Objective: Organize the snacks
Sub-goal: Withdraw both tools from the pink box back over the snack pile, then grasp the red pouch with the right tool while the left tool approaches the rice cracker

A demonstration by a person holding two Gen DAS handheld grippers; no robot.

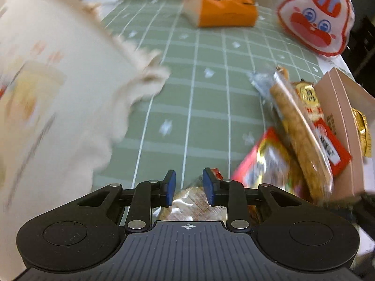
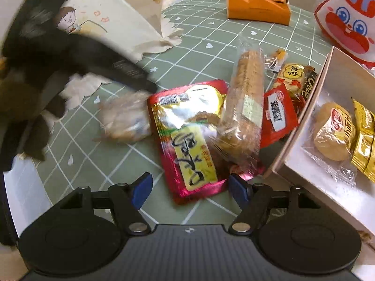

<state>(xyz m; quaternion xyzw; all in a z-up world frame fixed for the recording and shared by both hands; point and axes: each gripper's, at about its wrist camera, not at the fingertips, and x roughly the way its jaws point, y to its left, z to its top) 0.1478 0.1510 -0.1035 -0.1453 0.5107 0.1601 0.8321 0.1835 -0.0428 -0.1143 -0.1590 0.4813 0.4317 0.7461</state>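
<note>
Left wrist view shows our left tool [image 1: 189, 186] low in the frame with its blue pads narrowed around a clear-wrapped round cake [image 1: 187, 202]. We cannot tell whether the pads actually press the wrapper, so the hold may be nothing more than slippery film. If only film is caught, the cake could slide out on lifting and drop back on the green checked counter [image 1: 187, 93].

At left in that frame the cream fabric bag [image 1: 46, 82] is smeared with blur. If we swing toward it, its frayed edge could snag the tool.

Right wrist view has our right tool [image 2: 190, 187] spread wide and empty, straddling the lower edge of the red-and-yellow packet [image 2: 187, 138] at frame centre. A long wrapped pastry [image 2: 246, 107] leans across that packet. Closing here risks catching both, or tipping the pastry onto the small red sachet [image 2: 279, 114] beside it.

At right the pale box [image 2: 302, 121] already holds a round biscuit pack [image 2: 332, 135] and gold sachets [image 2: 363, 140]. Its near wall is just beside the pile, so a careless lift could knock the box or drag loose snacks under it.
</note>
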